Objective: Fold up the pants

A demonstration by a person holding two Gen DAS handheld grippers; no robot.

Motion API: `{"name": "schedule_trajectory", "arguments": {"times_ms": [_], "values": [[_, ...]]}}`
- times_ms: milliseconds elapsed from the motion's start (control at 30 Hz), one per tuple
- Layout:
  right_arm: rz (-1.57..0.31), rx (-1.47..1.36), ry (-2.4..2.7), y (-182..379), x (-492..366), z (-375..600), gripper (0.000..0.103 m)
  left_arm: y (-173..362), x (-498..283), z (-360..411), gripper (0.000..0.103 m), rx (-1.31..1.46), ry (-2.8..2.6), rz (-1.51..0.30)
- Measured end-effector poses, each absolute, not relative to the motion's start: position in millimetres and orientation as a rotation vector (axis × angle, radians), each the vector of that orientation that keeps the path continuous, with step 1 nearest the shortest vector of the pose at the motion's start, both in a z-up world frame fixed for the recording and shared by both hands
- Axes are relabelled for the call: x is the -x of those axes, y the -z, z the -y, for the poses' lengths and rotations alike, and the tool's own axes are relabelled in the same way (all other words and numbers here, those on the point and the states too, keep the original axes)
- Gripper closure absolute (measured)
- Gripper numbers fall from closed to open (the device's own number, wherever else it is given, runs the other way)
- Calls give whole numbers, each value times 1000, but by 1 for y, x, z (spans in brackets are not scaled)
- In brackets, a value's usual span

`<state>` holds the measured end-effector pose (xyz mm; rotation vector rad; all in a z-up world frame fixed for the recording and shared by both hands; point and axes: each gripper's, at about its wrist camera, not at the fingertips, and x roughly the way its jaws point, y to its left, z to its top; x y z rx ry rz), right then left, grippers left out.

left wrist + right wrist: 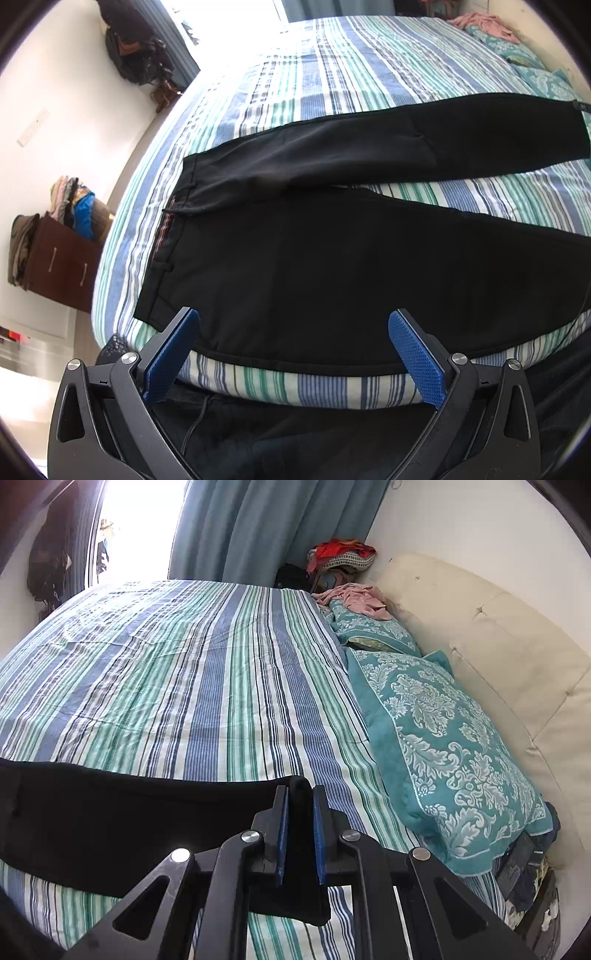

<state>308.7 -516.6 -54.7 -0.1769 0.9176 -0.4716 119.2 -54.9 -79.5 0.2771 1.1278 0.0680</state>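
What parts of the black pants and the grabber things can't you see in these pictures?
- Left wrist view: the near leg's cuff on the pants is cut off by the right edge.
- Left wrist view: the open left gripper hides some bed edge behind its fingers.
- Right wrist view: the right gripper covers the cloth it pinches; which part of the pants that is cannot be told.

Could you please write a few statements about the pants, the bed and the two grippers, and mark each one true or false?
1. The right gripper has its jaws shut on the pants. True.
2. The left gripper also holds the pants. False: its jaws are open, with nothing clamped.
3. The pants are black and lie on a striped bed. True.
4. The pants are already folded leg over leg. False: the two legs lie apart.
5. A teal patterned pillow lies by the headboard. True.
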Motion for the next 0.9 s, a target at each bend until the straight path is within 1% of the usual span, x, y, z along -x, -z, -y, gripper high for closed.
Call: {"name": "schedule_trajectory", "arguments": {"times_ms": [133, 267, 300, 333, 400, 433, 467, 533, 567, 600, 667, 733, 800, 867, 900], "values": [[-920, 256, 486, 84, -354, 532, 91, 87, -133, 75, 1, -300, -51, -1129], [-934, 308, 502, 128, -385, 545, 91, 101, -149, 91, 1, -312, -31, -1133], [-972, 302, 511, 145, -390, 550, 90, 103, -157, 93, 1, -301, -31, -1130], [-1046, 289, 517, 168, -395, 558, 88, 104, -168, 93, 1, -278, -30, -1119], [-1196, 220, 550, 209, -395, 576, 86, 102, -195, 90, 1, -229, -29, -1059], [-1205, 163, 558, 217, -388, 583, 82, 103, -212, 88, 1, -222, -42, -1027], [-1169, 90, 570, 215, -377, 589, 77, 105, -233, 87, 1, -218, -62, -1000], [-1057, -43, 585, 197, -351, 593, 41, 117, -275, 82, 1, -195, -78, -950], [-998, -91, 567, 187, -338, 589, 36, 129, -297, 80, 1, -191, -84, -941], [-948, -133, 523, 178, -328, 582, 34, 145, -320, 79, 1, -204, -103, -948], [-908, -269, 327, 169, -320, 563, 34, 185, -360, 75, 1, -251, -186, -998], [-929, -391, 88, 176, -324, 538, 34, 226, -382, 66, 0, -261, -222, -1060], [-984, -403, -56, 193, -329, 509, 34, 233, -377, 53, 0, -157, -200, -986], [-1110, -288, 1, 226, -335, 496, 35, 232, -377, 46, 0, -105, -185, -998], [-1137, -256, 41, 239, -331, 501, 48, 232, -376, 45, 0, -92, -180, -1000]]}}
